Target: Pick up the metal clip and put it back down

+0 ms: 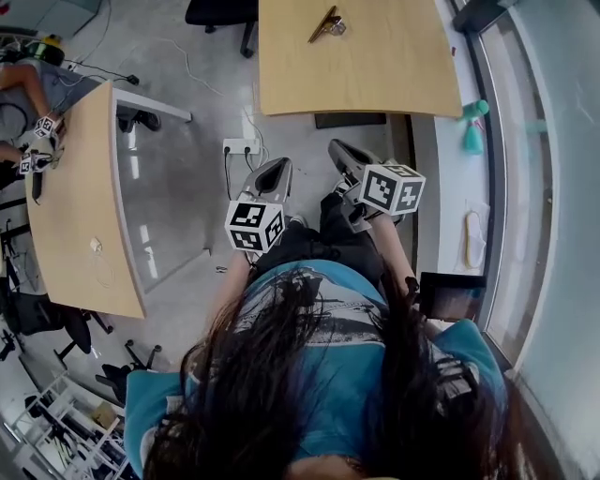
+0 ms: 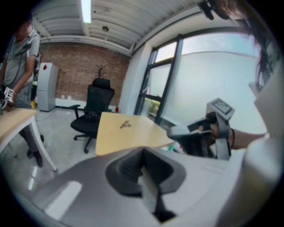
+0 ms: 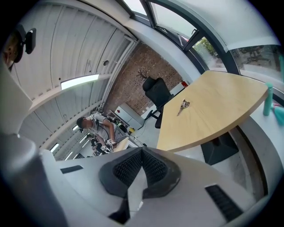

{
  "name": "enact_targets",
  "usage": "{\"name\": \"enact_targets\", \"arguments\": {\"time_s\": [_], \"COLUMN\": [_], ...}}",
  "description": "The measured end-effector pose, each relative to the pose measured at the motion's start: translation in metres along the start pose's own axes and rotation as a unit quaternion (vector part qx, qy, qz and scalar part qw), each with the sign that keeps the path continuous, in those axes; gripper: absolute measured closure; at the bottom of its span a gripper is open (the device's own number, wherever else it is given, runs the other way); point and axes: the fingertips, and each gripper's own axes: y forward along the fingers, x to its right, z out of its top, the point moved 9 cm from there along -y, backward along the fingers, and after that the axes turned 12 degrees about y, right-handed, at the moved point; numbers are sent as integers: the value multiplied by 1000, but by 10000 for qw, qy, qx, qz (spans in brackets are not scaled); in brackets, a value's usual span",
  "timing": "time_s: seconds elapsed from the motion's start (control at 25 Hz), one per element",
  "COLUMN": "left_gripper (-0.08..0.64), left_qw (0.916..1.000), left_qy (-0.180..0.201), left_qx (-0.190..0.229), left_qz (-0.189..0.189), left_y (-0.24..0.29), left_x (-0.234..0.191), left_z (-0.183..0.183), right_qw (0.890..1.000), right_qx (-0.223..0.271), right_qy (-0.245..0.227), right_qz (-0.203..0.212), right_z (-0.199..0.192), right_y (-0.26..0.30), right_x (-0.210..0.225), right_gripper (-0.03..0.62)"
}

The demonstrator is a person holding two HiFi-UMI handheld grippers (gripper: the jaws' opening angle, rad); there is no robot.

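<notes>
The metal clip [image 1: 326, 25] lies on a light wooden table [image 1: 356, 80] in front of me, near its far edge. It also shows as a small shape in the left gripper view [image 2: 125, 124] and in the right gripper view [image 3: 183, 106]. Both grippers are held up in the air, well short of the table. My left gripper [image 1: 274, 169] has its jaws pressed together with nothing between them [image 2: 143, 151]. My right gripper [image 1: 339, 150] is also shut and empty [image 3: 142, 151]. It appears at the right of the left gripper view [image 2: 179, 131].
A second wooden table [image 1: 75, 216] stands at the left, where another person [image 1: 28, 84] is working. A black office chair [image 2: 95, 106] sits behind the clip's table. A power strip [image 1: 241, 146] lies on the floor. A teal bottle [image 1: 473, 127] stands on the window sill.
</notes>
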Motion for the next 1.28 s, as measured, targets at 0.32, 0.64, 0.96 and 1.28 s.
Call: {"name": "enact_targets", "arguments": {"time_s": [0.32,0.64,0.96,1.28], "left_gripper": [557,557,557,557], "left_qw": [9991,9971,9953,9952], "left_qy": [-131,-234,-278,-298], "left_qx": [364,529,730,848], "left_qz": [-148,-493,-564,-388], "left_y": [-86,-146,-160,-172], "left_x": [-22,-25,-15,-13], "left_z": [-31,-65,-69,-63], "right_qw": [9997,9993,9989,9992], "right_qx": [45,174,179,206], "right_qy": [-236,-207,-296,-268], "right_qz": [-38,-275,-327,-230], "right_z": [-84,-166,-183,-190], "right_y": [2,-18,-33,-48], "right_x": [-66,-105,-118,-125], "right_gripper": [578,578,578,578]}}
